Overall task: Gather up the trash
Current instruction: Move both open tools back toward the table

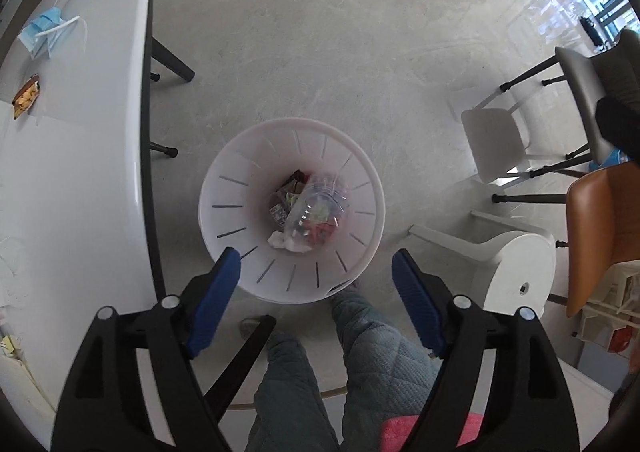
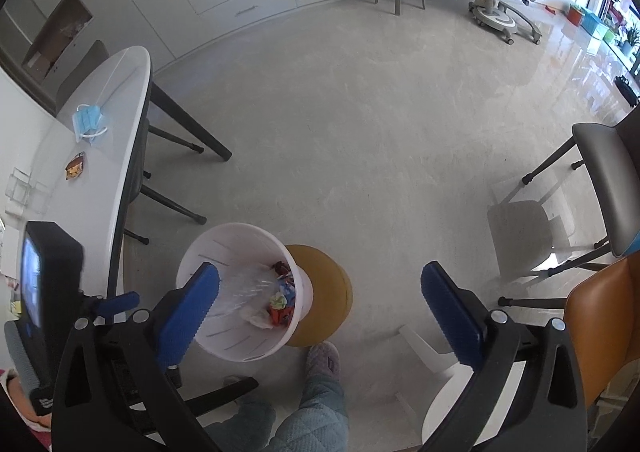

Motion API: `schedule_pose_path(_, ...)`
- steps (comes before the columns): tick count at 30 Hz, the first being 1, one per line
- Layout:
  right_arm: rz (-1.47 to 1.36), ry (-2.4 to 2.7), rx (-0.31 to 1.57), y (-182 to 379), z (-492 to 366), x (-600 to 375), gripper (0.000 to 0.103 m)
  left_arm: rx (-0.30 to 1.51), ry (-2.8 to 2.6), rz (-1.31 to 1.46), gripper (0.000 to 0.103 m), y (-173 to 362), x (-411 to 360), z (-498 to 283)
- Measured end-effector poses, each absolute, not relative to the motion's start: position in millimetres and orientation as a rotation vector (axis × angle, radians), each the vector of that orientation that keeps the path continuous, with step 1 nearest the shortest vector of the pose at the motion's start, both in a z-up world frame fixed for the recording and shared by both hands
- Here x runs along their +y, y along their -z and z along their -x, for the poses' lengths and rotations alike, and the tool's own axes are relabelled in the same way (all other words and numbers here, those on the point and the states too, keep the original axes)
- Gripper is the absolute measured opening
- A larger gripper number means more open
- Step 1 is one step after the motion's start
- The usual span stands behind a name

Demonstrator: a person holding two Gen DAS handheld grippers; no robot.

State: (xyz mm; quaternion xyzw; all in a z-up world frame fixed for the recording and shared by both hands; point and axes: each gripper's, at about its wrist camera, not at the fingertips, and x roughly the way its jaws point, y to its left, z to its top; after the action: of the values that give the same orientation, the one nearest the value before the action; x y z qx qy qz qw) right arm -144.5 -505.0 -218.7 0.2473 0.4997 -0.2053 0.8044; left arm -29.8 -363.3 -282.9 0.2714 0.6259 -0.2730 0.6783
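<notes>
A white slotted trash bin (image 1: 224, 188) stands on the floor beside the white table (image 1: 80, 180). It holds wrappers, a clear plastic bag (image 1: 316, 204) and a crumpled tissue (image 1: 286, 242). My left gripper (image 1: 316, 264) is open and empty, straight above the bin. My right gripper (image 2: 320, 284) is open and empty, above the floor just right of the bin (image 2: 236, 348). A blue face mask (image 1: 44, 32) and an orange snack wrapper (image 1: 26, 98) lie on the table; both also show in the right wrist view, mask (image 2: 90, 122) and wrapper (image 2: 75, 168).
A yellow round stool (image 2: 328, 292) stands behind the bin. A white stool (image 1: 516, 264), a grey chair (image 1: 580, 92) and an orange chair (image 1: 604, 228) stand to the right. The person's legs (image 1: 372, 344) are below the bin. The left gripper's body (image 2: 48, 284) shows at the left.
</notes>
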Motion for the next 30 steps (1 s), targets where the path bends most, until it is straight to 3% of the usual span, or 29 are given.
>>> schedule_pose_path(7, -0.541, 0.430, 1.046, 208, 137, -500, 0.100, 1.325, 0.615, -0.476, 0.083, 220, -344, 25)
schedule_pose_path(11, -0.500, 0.397, 1.023, 189, 125, -485, 0.100, 1.241, 0.574, -0.382, 0.092, 172, -313, 18)
schedule_pose_path(16, -0.444, 0.334, 1.004, 165, 100, -449, 0.100, 1.168, 0.490, -0.318, 0.095, 136, -263, 7)
schedule_pose_path(30, -0.321, 0.181, 0.938, 116, 39, -340, 0.100, 1.146, 0.337, -0.188, 0.095, 111, -144, -32)
